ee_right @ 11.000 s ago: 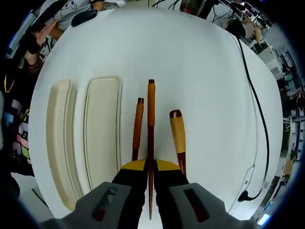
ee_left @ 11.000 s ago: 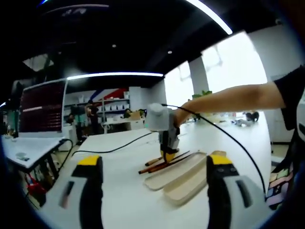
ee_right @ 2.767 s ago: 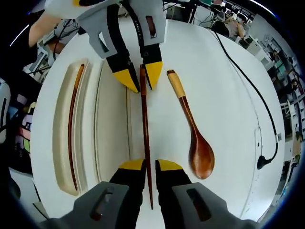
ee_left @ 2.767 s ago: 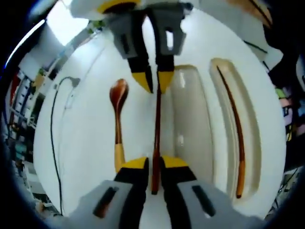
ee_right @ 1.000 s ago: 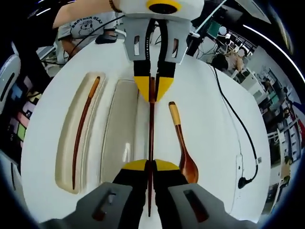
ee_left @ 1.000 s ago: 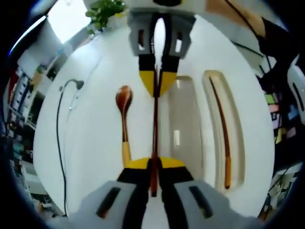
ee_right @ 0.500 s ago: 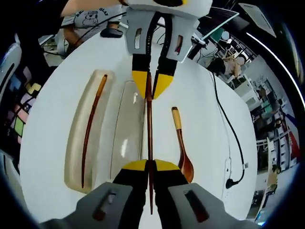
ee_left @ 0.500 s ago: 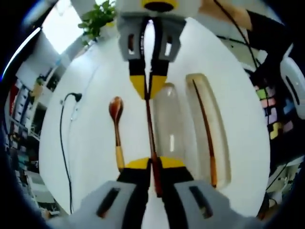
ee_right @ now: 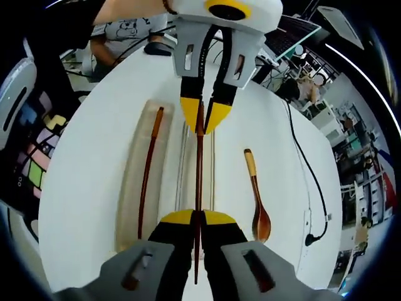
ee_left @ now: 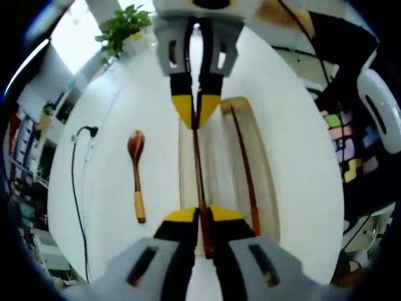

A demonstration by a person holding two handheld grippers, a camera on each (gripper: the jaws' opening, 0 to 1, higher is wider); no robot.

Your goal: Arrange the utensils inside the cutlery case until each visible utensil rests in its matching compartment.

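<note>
The second chopstick (ee_right: pixel 198 169) is clamped at opposite ends by the right gripper (ee_right: pixel 196 221) and the left gripper (ee_left: pixel 202 216). It has been carried sideways from beside the case (ee_right: pixel 128 207); now it is held over the case, alongside the chopstick (ee_right: pixel 148 175) already seated. The spoon (ee_right: pixel 257 204) is left on the table (ee_right: pixel 81 163), farther off than half a second ago.

An open-plan office or lab. Past the far edge of the round white tabletop (ee_right: pixel 94 163) stand desks with monitors (ee_right: pixel 289 37), and people (ee_right: pixel 310 78) sit at them. A black cable (ee_right: pixel 310 182) trails over the tabletop to its edge. A potted plant (ee_left: pixel 122 25) stands by a bright window (ee_left: pixel 72 41).
</note>
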